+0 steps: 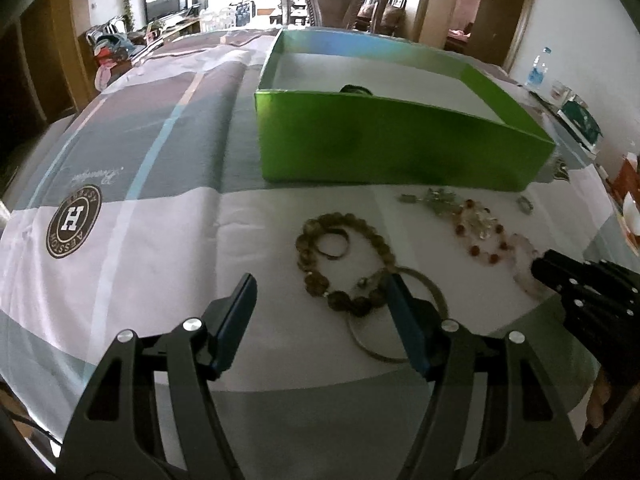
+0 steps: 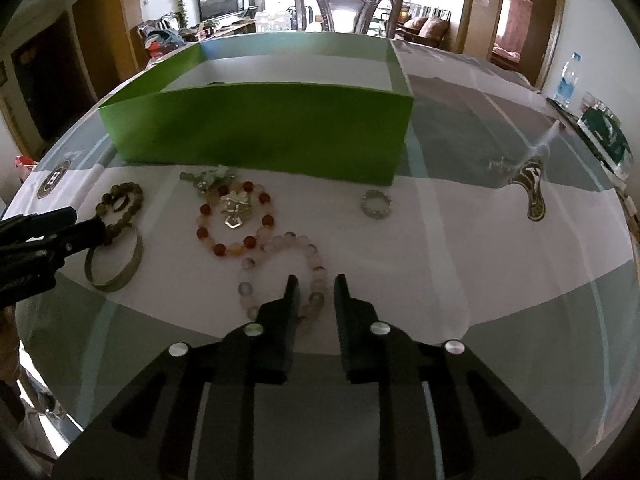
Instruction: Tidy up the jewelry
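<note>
An open green box [image 1: 400,144] [image 2: 260,132] stands on the checked tablecloth, with something dark [image 1: 356,89] peeking over its near wall. In front lie a brown bead bracelet [image 1: 380,240] [image 2: 136,196], a metal bangle [image 1: 438,296] [image 2: 114,286], a red-and-white bead bracelet [image 2: 206,210], a pale pink bead bracelet [image 2: 288,240] [image 1: 524,248] and a silver ring [image 2: 376,204]. My left gripper [image 1: 318,290] [image 2: 80,224] is open wide, with the brown bracelet's near side between its fingers. My right gripper [image 2: 317,284] [image 1: 560,272] stands narrow around the pink bracelet's right strand, with a gap still showing.
A silver pendant cluster [image 2: 236,208] lies inside the red-and-white bracelet. A small dark ring [image 1: 334,246] sits inside the brown one. A water bottle [image 2: 566,80] and a green packet [image 2: 604,132] stand at the table's right edge. A wooden chair [image 2: 348,4] is behind the box.
</note>
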`<act>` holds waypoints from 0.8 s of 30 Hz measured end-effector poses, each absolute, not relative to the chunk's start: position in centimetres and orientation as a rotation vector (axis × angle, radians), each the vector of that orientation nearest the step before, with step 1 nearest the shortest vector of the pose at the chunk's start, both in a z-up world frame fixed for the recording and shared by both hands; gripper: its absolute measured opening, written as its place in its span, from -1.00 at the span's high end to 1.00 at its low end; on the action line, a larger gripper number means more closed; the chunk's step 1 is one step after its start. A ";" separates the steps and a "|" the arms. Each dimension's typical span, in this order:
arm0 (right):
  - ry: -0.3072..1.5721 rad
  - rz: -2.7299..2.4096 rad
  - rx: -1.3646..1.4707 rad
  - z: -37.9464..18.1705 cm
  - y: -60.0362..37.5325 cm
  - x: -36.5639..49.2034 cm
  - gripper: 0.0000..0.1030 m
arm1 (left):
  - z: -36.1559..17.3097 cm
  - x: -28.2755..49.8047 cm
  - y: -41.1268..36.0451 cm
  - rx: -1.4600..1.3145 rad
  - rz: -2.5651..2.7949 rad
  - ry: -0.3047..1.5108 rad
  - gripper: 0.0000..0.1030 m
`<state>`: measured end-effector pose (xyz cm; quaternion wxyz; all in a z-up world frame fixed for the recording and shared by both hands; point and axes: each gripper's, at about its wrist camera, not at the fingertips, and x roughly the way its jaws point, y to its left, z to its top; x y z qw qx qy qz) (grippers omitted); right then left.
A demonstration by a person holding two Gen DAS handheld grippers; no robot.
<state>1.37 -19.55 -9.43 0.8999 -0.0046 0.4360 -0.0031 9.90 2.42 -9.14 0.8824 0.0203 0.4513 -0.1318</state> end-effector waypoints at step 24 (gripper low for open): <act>0.895 -0.015 0.007 -9.7 -19.8 1.2 0.52 | -6.3 9.4 3.2 0.006 -0.248 0.855 0.78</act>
